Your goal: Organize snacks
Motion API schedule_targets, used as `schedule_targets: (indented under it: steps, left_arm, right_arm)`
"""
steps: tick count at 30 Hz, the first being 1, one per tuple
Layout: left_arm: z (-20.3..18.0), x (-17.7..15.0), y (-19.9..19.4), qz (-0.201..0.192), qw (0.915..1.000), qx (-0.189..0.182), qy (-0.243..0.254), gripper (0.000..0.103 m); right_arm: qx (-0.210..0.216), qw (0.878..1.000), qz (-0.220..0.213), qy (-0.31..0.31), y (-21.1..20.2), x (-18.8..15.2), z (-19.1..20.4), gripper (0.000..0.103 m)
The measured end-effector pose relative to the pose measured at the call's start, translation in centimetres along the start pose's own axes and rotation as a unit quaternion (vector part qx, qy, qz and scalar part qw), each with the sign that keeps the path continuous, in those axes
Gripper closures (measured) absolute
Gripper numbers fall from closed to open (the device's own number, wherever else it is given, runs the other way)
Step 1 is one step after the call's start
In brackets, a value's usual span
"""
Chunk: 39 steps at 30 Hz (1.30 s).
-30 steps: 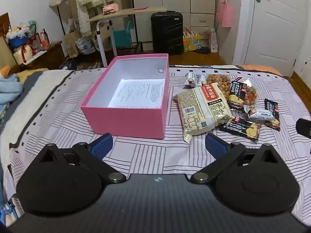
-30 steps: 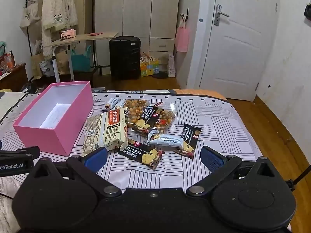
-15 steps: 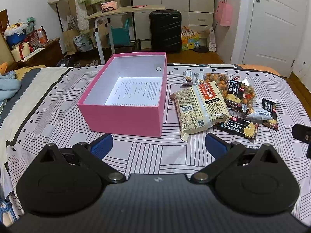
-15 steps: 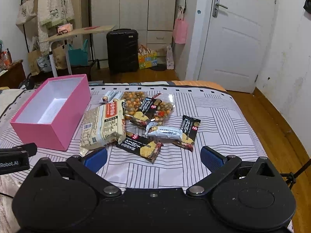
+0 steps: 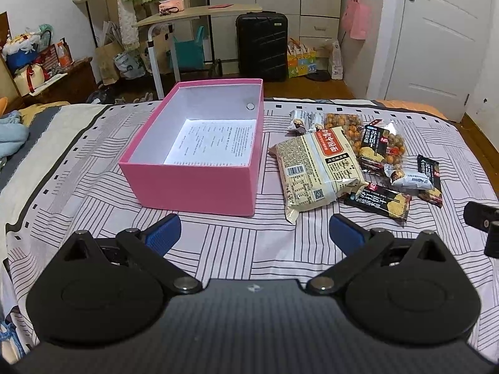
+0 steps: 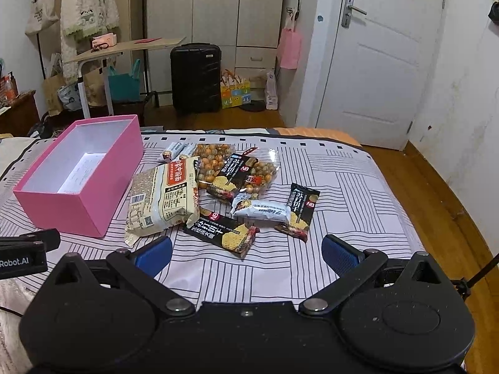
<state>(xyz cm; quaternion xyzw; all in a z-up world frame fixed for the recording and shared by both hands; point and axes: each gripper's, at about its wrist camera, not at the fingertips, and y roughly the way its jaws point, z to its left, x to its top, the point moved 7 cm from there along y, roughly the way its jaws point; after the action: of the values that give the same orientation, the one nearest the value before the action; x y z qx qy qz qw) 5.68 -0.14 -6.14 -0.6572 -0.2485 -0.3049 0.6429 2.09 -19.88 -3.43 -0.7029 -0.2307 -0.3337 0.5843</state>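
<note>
An open pink box (image 5: pixel 193 184) (image 6: pixel 68 208) with a printed sheet inside sits on the striped bed. To its right lie several snacks: a large beige noodle pack (image 5: pixel 318 168) (image 6: pixel 165 196), a clear bag of peanuts (image 5: pixel 343 124) (image 6: pixel 212 162), black cracker packs (image 5: pixel 379 201) (image 6: pixel 224 233) and a small white-blue pack (image 6: pixel 262 210). My left gripper (image 5: pixel 254 232) is open and empty, just short of the box's front right corner. My right gripper (image 6: pixel 246 254) is open and empty, just short of the nearest black cracker pack.
The bed cover (image 5: pixel 218 249) stretches in front of both grippers. Beyond the bed's far edge stand a black suitcase (image 6: pixel 195 78), a folding table (image 5: pixel 199 12), bags and a white door (image 6: pixel 374 62). Blue cloth (image 5: pixel 12 137) lies at the far left.
Both grippers have moved a little forward and lower toward the bed; the box and snacks look larger and nearer. Nothing was grasped; both stay open.
</note>
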Motion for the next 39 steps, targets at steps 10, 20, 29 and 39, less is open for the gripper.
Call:
schedule_targets:
  steps: [10,20,29,39]
  left_arm:
    - [0.2,-0.1,-0.1,-0.001,0.9998,-0.020,-0.001,0.000]
    - [0.1,0.1,-0.3,-0.003,0.9996,-0.029,-0.003,0.000]
    - [0.0,0.0,-0.4,-0.006,0.9994,-0.034,0.000,0.000]
    - [-0.1,-0.1,-0.4,-0.005,0.9994,-0.035,0.000,0.000]
  right_arm:
    - [-0.014,0.998,-0.048,0.044,-1.6,0.7,-2.0,0.000]
    - [0.009,0.999,-0.027,0.027,-0.7,0.2,-1.1,0.000]
    - [0.008,0.999,-0.027,0.023,-0.8,0.1,-1.1,0.000]
    - [0.009,0.999,-0.028,0.024,-0.8,0.1,-1.1,0.000]
